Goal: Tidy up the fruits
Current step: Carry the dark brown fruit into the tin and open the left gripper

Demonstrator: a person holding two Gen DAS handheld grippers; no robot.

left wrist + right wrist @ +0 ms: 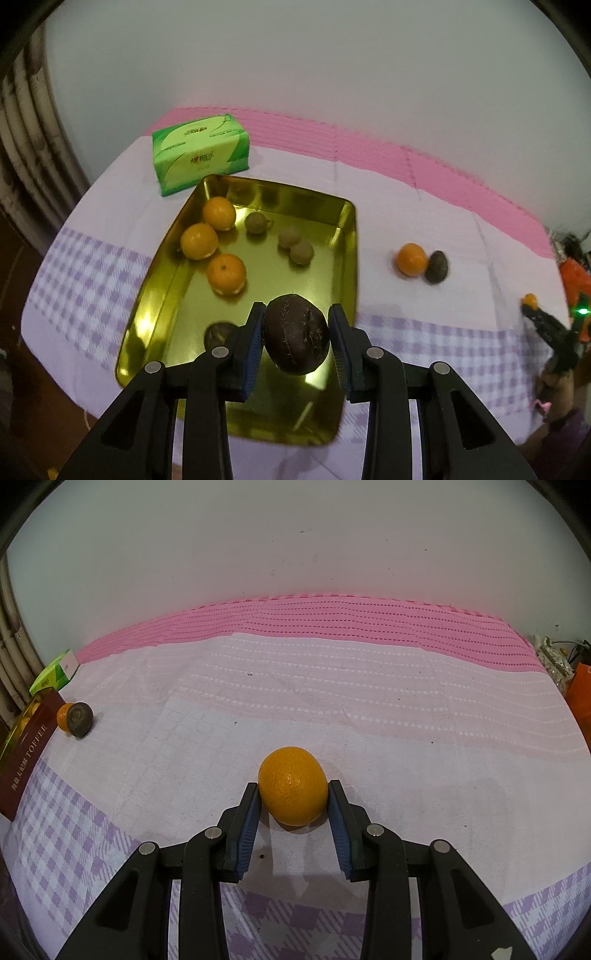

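The left hand-held gripper (pixel 297 326) hangs over the near end of the gold tray (pixel 349 236) with a dark, wrinkled fruit (pixel 295 332) between its pads. The left pad touches it, but a sliver of daylight shows at the right pad, so whether it is pinched or just let go cannot be told. Three oranges (pixel 226 274) line the tray's left side and three small brown fruits (pixel 301 253) sit mid-tray.

Over on the right, the hand-held gripper (pixel 293 801) has its jaws closed to the width of an orange (pixel 293 786) resting on the checked cloth (pixel 332 686), pads at both flanks.

Risks? That dark fruit is round — dropped from here it could roll into the oranges or clip another dark fruit (pixel 219 332) peeking out by the left finger. The right's orange could squirt forward if the pads close off-centre.

Room is generous: open cloth ahead of the right gripper, and a loose orange-and-dark-fruit pair (pixel 421 262) waits between it and the tray's right wall.
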